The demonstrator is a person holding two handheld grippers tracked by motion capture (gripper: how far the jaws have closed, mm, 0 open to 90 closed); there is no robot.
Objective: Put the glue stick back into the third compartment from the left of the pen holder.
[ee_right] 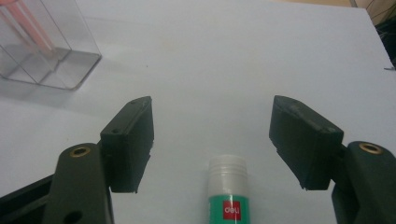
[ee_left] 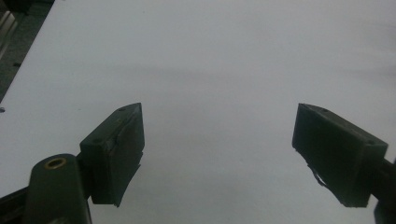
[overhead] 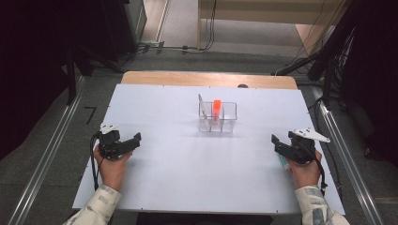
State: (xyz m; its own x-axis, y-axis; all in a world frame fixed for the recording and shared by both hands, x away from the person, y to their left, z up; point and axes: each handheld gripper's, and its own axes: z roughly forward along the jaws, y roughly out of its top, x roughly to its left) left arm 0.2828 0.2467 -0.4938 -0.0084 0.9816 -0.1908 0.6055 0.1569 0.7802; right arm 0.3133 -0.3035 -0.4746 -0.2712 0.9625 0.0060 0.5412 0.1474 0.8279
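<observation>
Black jaws of the right gripper (ee_right: 212, 140) stand wide apart in the right gripper view, with nothing pressed between the pads. Between and below them lies a glue stick (ee_right: 227, 191), white ribbed cap pointing away from the camera, green body with a red label; it rests on the white table (ee_right: 224, 56) and neither jaw touches it. In the high view the same glue stick (overhead: 283, 162) shows as a short sliver just under the right gripper (overhead: 277, 142), near the table's right edge, beside the person's right hand (overhead: 305, 172).

Well apart from it, at the middle of the table, stands a clear plastic organiser (overhead: 217, 117) with several compartments. An orange item (overhead: 217, 108) stands upright in one of its rear compartments; which one exactly cannot be told. A thin pale strip leans at the organiser's left rear corner.

At the table's left side the left gripper (overhead: 136, 140) is held low over the surface, well apart from the organiser. Its jaws are spread wide in the left gripper view, with bare white table between them and nothing held.
</observation>
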